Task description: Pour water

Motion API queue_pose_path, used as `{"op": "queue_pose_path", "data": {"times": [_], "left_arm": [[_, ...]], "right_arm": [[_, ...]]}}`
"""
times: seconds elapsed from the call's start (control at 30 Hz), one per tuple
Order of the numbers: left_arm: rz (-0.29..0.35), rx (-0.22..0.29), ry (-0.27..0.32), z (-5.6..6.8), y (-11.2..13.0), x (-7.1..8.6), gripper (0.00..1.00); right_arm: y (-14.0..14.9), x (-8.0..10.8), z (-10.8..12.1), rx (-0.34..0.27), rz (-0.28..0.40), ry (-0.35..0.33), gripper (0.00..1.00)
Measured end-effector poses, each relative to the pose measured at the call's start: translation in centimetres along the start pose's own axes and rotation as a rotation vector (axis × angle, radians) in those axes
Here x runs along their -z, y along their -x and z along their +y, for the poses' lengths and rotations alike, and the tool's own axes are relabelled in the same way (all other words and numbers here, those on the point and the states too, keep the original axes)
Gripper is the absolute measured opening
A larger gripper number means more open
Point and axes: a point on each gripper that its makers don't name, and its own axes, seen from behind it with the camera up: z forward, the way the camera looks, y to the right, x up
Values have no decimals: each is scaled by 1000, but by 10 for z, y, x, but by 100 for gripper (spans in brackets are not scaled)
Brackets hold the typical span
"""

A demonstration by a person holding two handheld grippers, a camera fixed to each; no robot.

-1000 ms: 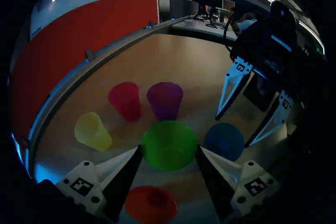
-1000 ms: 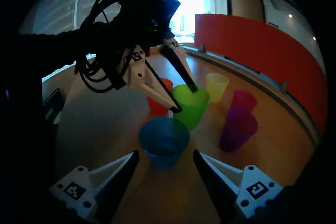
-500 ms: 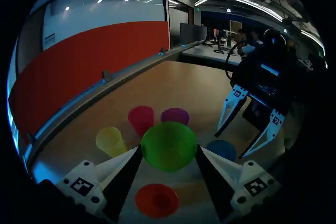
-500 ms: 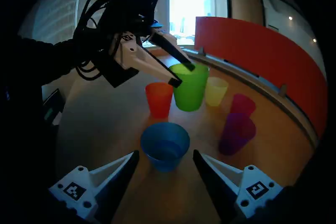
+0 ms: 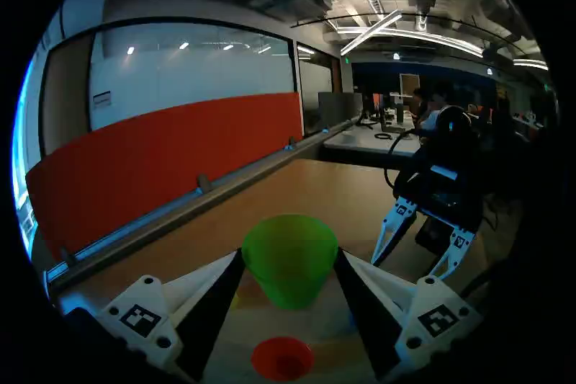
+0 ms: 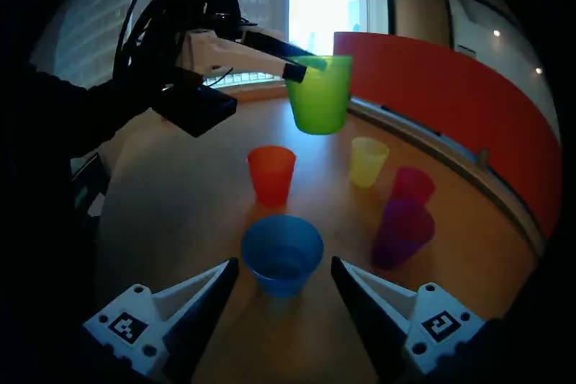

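Observation:
My left gripper (image 5: 289, 269) is shut on a green cup (image 5: 290, 258), held upright well above the wooden table (image 6: 187, 197). In the right gripper view that green cup (image 6: 318, 94) hangs in the air between the left gripper's fingers (image 6: 291, 70). My right gripper (image 6: 282, 282) is open, with a blue cup (image 6: 281, 253) standing on the table between its fingers and apart from them; there seems to be water in it. In the left gripper view the right gripper (image 5: 425, 243) stands farther off with its fingers spread.
An orange cup (image 6: 271, 173), a yellow cup (image 6: 367, 160), a pink cup (image 6: 412, 184) and a purple cup (image 6: 400, 231) stand on the table. A red partition (image 6: 461, 96) runs along the far edge. A person's dark sleeve (image 6: 65, 117) holds the left gripper. The orange cup (image 5: 282, 357) lies below the left gripper.
My left gripper has lifted the green cup off the table and raised it high above the other cups. The right gripper and the blue cup have stayed in place.

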Motion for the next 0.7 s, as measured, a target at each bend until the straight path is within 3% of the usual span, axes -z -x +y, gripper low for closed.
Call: {"op": "queue_pose_path", "data": {"times": [0.3,0.7], "left_arm": [[141,-1,-14,0,-34,20,88],[162,59,-49,-13,-37,30,88]], "right_arm": [[-3,-1,2,-3,17,11,99],[6,-6,3,4,3,16,100]]}}
